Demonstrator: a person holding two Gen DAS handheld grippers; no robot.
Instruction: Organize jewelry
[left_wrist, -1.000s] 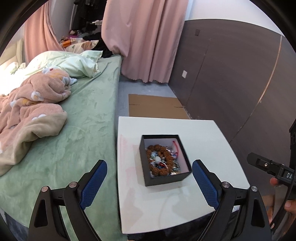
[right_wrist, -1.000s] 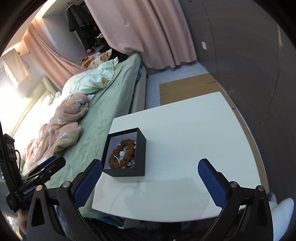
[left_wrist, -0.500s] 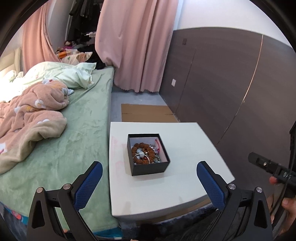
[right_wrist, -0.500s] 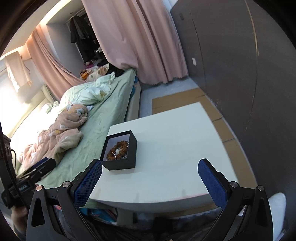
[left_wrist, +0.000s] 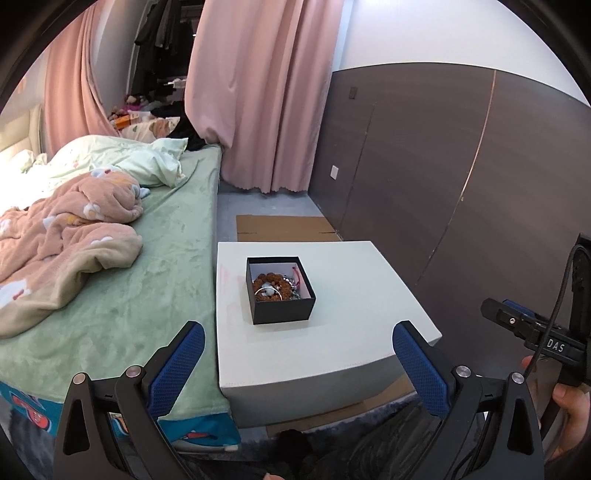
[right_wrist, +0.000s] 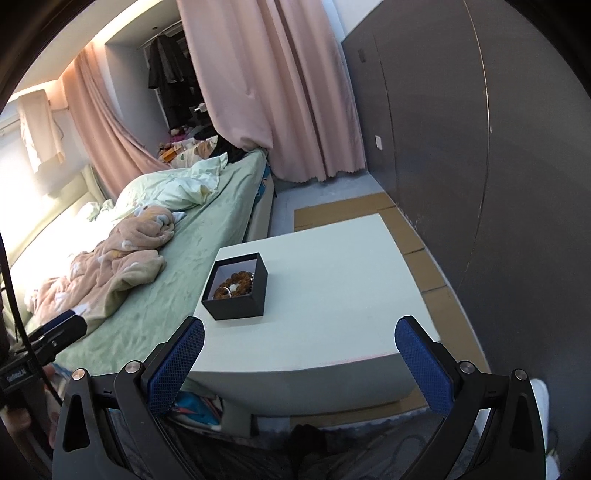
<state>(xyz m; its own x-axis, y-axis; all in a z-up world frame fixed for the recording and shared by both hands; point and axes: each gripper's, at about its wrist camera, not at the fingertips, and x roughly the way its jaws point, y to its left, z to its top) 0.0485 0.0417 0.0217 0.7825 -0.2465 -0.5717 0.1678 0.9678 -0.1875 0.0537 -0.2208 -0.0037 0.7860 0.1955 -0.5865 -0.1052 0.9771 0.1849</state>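
A small black box (left_wrist: 280, 289) (right_wrist: 236, 291) stands open on the white low table (left_wrist: 354, 302) (right_wrist: 332, 288), near its left side. Inside lie a brown bead bracelet (left_wrist: 266, 283) (right_wrist: 236, 283), a silver ring and other small jewelry. My left gripper (left_wrist: 297, 334) hangs open before the table's near edge, well short of the box, nothing between its blue pads. My right gripper (right_wrist: 299, 332) is open too, empty, over the near edge. In the left wrist view the other gripper shows at the right edge (left_wrist: 535, 332) with a hand on it.
A bed (left_wrist: 147, 266) with a green sheet, a pink blanket (left_wrist: 62, 236) and a pale duvet runs along the table's left side. Flat cardboard (left_wrist: 284, 228) lies on the floor behind the table. A dark panelled wall (left_wrist: 443, 177) is on the right, pink curtains (left_wrist: 258, 92) at the back.
Both grippers have drawn back and up from the table; the box and table look smaller and farther. The left jaws stand a little wider than a second ago.
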